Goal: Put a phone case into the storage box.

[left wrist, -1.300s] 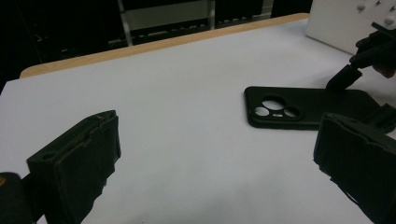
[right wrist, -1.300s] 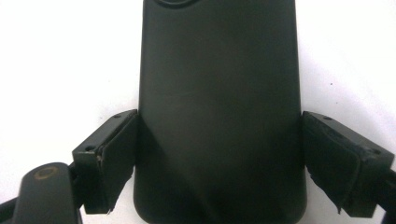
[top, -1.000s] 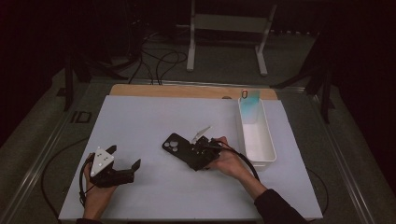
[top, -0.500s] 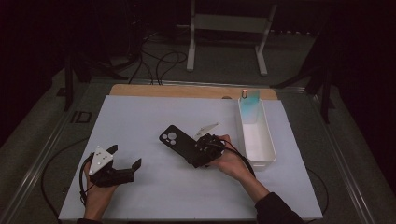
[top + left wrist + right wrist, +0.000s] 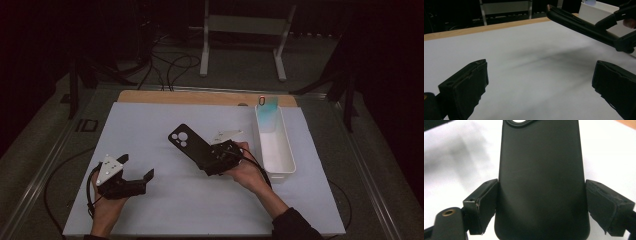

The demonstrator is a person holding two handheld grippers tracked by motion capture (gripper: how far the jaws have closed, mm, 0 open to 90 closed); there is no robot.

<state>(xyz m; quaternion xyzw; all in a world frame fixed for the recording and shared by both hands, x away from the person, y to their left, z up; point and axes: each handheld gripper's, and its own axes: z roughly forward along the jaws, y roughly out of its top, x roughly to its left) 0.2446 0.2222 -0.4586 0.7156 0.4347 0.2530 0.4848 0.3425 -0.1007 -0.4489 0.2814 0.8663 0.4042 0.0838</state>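
Observation:
A black phone case (image 5: 189,144) with round camera cut-outs is held tilted above the white mat (image 5: 145,125), and its far end points up and to the left. My right gripper (image 5: 214,161) is shut on its near end; the jaws press on both long sides of the case (image 5: 541,175). My left gripper (image 5: 136,168) rests at the front left of the mat, open, with nothing between its fingers (image 5: 466,85). From the left gripper view the case (image 5: 579,23) hangs in the air to the upper right.
A long white tray (image 5: 291,165) lies at the right of the mat, with a teal item (image 5: 268,111) standing at its far end. A wooden strip (image 5: 200,97) borders the mat at the back. Metal stand legs (image 5: 205,45) and cables lie beyond.
The right gripper has raised the phone case a little and carried it slightly away from the person. The left gripper has stayed where it was.

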